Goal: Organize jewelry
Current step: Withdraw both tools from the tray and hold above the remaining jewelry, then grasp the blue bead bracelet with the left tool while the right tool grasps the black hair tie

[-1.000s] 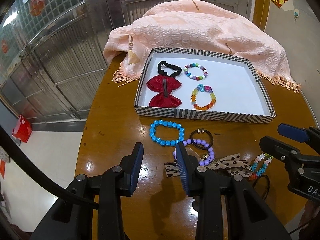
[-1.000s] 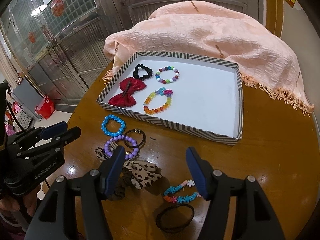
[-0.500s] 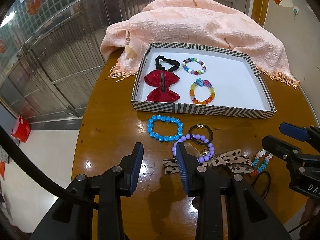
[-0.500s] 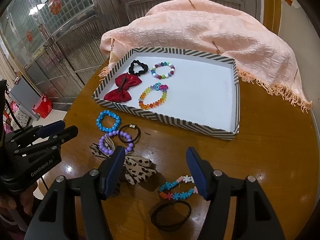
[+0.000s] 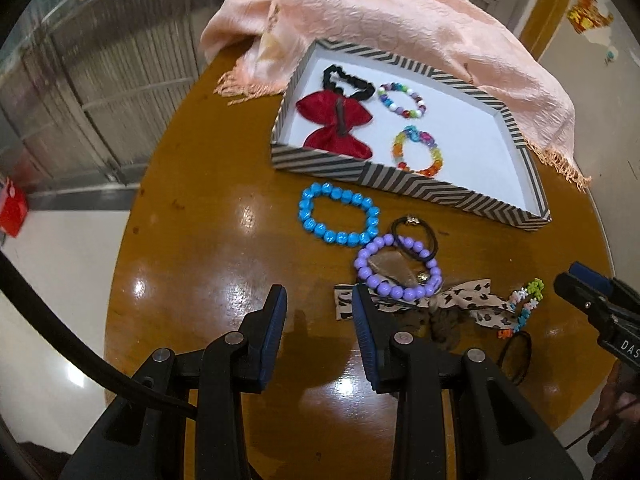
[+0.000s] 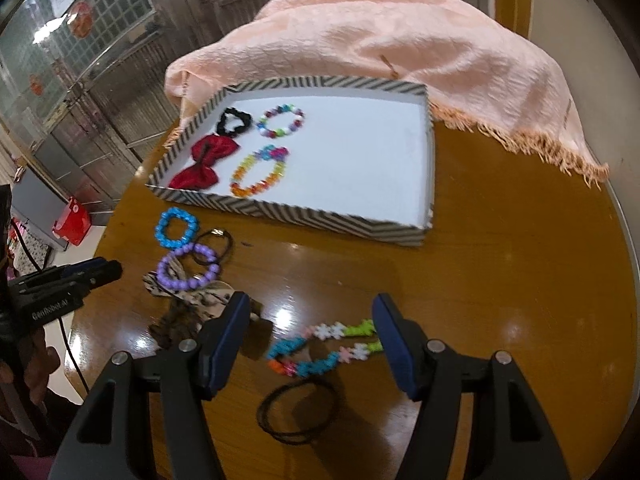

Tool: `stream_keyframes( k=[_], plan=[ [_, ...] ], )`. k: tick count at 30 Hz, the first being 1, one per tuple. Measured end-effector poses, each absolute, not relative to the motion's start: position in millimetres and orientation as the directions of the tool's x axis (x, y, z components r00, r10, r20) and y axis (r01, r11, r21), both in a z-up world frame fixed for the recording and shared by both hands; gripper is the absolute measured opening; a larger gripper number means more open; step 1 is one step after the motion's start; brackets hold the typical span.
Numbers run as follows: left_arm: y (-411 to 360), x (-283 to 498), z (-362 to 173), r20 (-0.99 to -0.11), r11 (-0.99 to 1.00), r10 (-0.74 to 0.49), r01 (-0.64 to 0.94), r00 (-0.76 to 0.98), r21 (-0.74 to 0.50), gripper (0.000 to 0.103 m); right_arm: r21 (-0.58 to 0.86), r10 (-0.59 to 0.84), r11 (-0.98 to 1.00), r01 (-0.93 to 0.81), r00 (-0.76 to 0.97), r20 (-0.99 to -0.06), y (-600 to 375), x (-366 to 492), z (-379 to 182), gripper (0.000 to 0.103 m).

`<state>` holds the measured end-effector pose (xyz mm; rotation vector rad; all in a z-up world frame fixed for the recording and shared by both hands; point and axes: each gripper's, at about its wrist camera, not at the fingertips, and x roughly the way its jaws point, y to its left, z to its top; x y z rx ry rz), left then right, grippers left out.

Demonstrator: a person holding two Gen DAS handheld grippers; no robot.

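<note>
A striped tray holds a red bow, a black scrunchie and two colourful bead bracelets. On the round wooden table lie a blue bracelet, a purple bracelet, a thin black hair tie, a leopard bow, a flower-bead bracelet and black hair bands. My left gripper is open, just left of the leopard bow. My right gripper is open around the flower-bead bracelet.
A peach fringed shawl is draped behind and over the tray's far side. The table edge drops to the floor at the left. A red box sits on the floor. Metal shutters stand behind.
Both grippers have moved forward and down toward the loose jewelry. The flower-bead bracelet now lies between my right fingers. Both stay open.
</note>
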<state>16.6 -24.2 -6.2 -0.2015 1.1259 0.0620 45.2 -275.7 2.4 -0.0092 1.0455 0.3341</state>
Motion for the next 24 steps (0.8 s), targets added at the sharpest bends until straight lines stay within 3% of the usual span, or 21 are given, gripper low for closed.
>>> stream_keyframes(
  k=[7,12,19,24],
  plan=[
    [-6,37,-14,-0.906,0.956,-0.095,-0.214,0.413,-0.198,0.027,0.16,0.264,0.953,-0.259,0.441,-0.858,-287,46,-5,0.067],
    [-1,61,-25,-0.917,0.958,-0.059,-0.235,0.394,-0.162,0.027,0.168,0.308,0.927,-0.336,0.425,-0.851,-267,51,-4,0.067],
    [4,87,-38,-0.93,0.959,-0.011,-0.258,0.366,-0.113,0.027,0.162,0.369,0.869,-0.467,0.394,-0.842,-210,77,-11,0.046],
    [7,95,-43,-0.937,0.957,-0.012,-0.268,0.35,-0.113,0.027,0.156,0.364,0.852,-0.5,0.351,-0.863,-177,94,-26,0.04]
  ],
)
